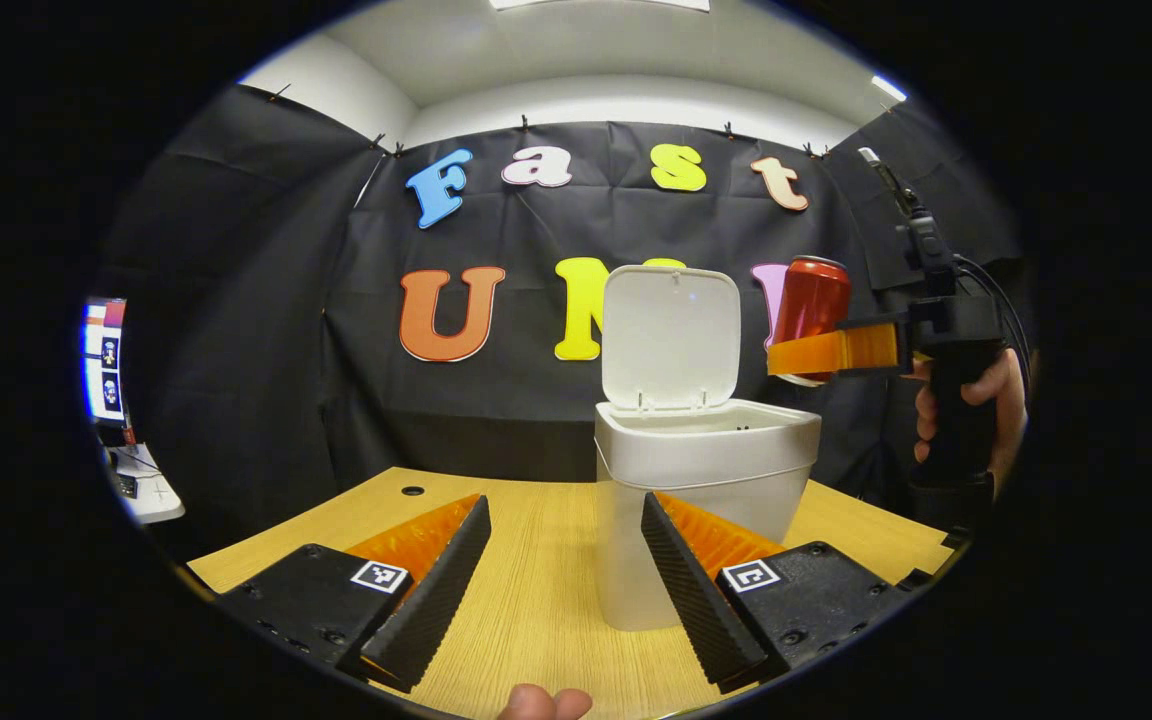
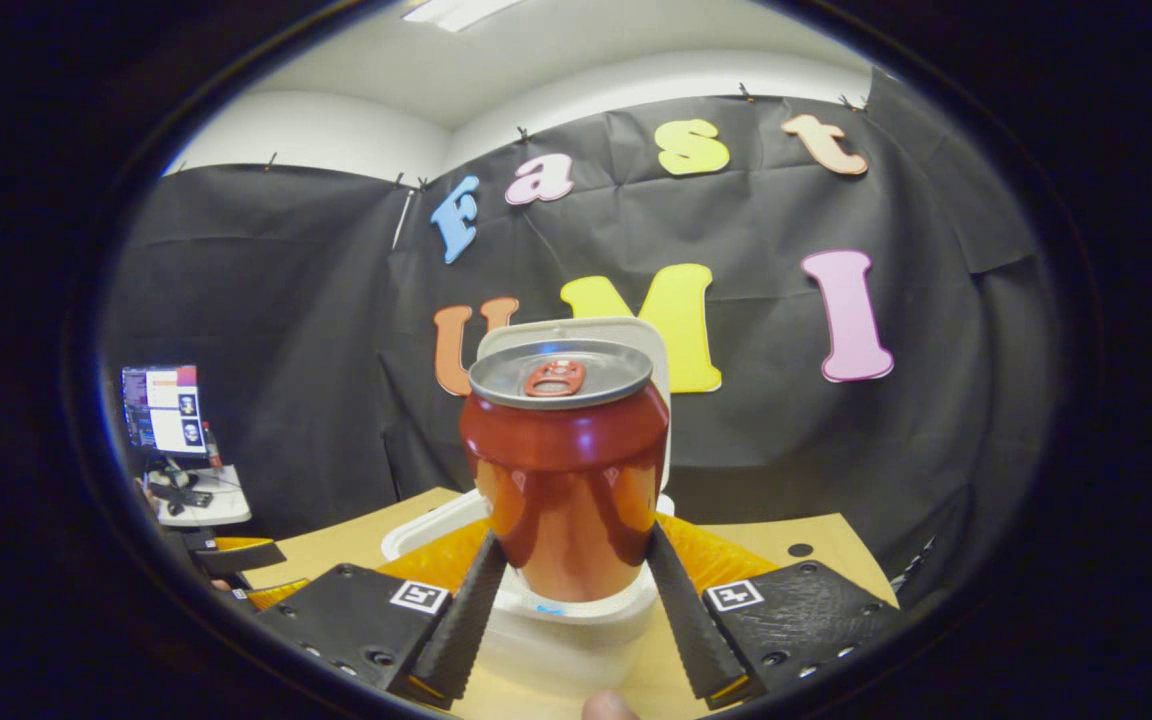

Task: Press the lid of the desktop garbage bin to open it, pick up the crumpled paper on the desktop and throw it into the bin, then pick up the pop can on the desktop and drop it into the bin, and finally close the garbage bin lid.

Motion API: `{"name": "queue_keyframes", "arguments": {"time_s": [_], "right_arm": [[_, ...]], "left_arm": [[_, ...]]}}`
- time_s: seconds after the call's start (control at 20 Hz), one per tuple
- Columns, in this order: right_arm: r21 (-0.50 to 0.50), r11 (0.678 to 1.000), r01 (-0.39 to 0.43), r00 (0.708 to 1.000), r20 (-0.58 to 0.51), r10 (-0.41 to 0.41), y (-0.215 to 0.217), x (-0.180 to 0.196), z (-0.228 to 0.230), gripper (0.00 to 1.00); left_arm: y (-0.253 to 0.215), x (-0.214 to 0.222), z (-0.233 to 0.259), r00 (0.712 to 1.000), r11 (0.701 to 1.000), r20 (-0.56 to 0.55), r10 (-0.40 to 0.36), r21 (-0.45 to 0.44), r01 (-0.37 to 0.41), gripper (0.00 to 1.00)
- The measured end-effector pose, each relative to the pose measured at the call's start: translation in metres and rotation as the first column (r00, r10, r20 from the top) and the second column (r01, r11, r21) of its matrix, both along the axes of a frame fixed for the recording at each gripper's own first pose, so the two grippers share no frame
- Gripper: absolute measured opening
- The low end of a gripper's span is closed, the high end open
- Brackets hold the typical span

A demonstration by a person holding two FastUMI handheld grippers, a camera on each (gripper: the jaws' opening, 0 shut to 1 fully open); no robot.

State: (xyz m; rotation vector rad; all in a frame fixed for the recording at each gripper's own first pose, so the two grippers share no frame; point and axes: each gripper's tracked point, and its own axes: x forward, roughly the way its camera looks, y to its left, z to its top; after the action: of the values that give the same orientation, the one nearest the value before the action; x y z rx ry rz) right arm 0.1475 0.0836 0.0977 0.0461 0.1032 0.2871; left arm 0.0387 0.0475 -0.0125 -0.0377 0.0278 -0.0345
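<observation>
A white desktop bin (image 1: 706,470) stands on the wooden table (image 1: 536,590) with its lid (image 1: 671,335) flipped up and upright. My left gripper (image 1: 566,575) is open near the table, its right finger close to the bin's front. A red pop can (image 1: 813,305) hangs in the air above and to the right of the bin, held by my right gripper (image 1: 836,350). In the right gripper view the can (image 2: 564,470) stands upright between the two fingers, and my right gripper (image 2: 568,600) is shut on it. Behind and below the can show the bin's rim (image 2: 426,530) and lid (image 2: 636,340).
A hand (image 1: 976,400) holds the right gripper's handle at the right. A side desk with a monitor (image 1: 104,360) stands far left, also seen as the monitor (image 2: 164,408). A cable hole (image 1: 413,491) sits in the tabletop at the back left.
</observation>
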Motion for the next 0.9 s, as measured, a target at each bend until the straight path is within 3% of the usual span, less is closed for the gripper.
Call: {"name": "queue_keyframes", "arguments": {"time_s": [0.6, 0.9], "right_arm": [[-0.027, 1.0, 0.013, 0.998, -0.069, -0.015, 0.015, 0.04, -0.012, 0.78], [-0.085, 0.996, 0.019, 0.998, -0.06, -0.024, 0.017, 0.049, -0.001, 0.78]], "left_arm": [[0.009, -0.001, 0.001, 1.0, 1.0, 0.0, 0.015, -0.005, -0.015, 0.98], [0.004, 0.001, 0.011, 1.0, 1.0, 0.018, 0.006, 0.003, -0.007, 0.98]]}}
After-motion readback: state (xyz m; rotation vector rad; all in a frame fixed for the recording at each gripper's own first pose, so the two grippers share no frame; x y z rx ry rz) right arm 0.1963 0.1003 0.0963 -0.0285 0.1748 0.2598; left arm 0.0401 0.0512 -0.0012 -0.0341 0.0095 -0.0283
